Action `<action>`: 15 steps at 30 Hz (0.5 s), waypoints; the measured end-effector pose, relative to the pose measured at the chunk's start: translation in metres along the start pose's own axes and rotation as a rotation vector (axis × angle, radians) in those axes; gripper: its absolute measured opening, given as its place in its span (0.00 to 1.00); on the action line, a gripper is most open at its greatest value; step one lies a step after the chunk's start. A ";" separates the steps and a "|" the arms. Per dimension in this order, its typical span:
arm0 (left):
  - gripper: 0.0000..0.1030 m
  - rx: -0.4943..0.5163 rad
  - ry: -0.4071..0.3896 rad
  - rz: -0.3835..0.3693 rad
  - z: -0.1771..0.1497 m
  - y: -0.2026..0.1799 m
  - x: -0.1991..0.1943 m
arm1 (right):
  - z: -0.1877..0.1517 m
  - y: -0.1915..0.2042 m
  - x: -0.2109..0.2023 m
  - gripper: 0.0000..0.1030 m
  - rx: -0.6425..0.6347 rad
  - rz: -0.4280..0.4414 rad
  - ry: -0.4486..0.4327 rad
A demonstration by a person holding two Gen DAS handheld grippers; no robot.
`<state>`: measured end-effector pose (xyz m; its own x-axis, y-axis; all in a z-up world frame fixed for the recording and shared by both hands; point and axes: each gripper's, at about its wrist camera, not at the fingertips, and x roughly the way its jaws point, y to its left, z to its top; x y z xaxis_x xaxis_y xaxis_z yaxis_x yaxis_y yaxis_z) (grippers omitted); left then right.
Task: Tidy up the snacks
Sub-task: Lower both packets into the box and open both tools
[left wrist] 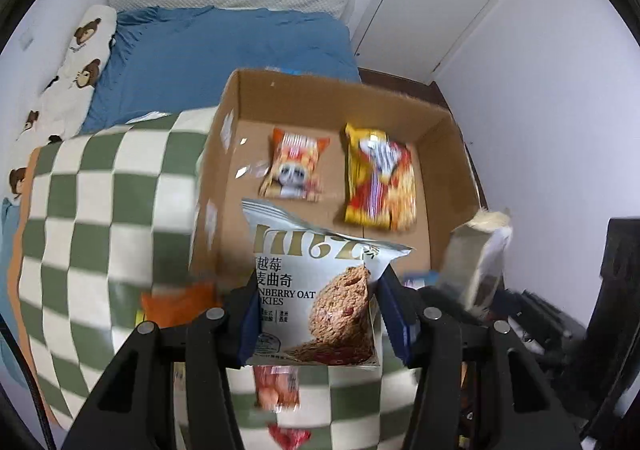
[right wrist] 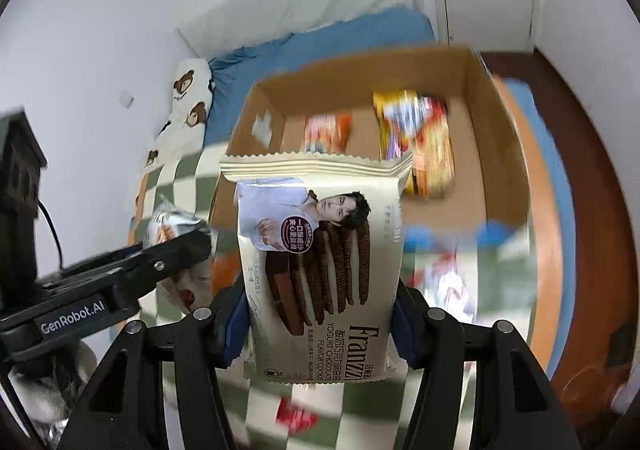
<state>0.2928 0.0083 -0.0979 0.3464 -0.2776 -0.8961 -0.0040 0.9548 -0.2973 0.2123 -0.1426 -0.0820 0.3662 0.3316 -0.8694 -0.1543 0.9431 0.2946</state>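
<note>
Left wrist view: left gripper [left wrist: 316,314] clamps oat cookie bag [left wrist: 320,290]; right gripper [right wrist: 320,330] clamps Franzzi cookie bag [right wrist: 320,262]. Cardboard box [left wrist: 440,118], far, holds 2 packets; more wait nearby on checkered blanket [left wrist: 100,190].

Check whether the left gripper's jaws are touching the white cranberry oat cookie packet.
Touching. The left wrist view shows the left gripper with its jaws pressed against both side edges of the white cranberry oat cookie packet, holding it lifted.
</note>
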 end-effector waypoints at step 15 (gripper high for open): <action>0.48 -0.136 0.308 0.049 0.070 0.052 0.143 | 0.085 -0.023 0.146 0.59 0.042 -0.041 0.195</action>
<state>0.4082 0.0255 -0.2187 0.0432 -0.2703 -0.9618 -0.1461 0.9506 -0.2737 0.3478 -0.1134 -0.1821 0.1865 0.2852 -0.9401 -0.1033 0.9573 0.2699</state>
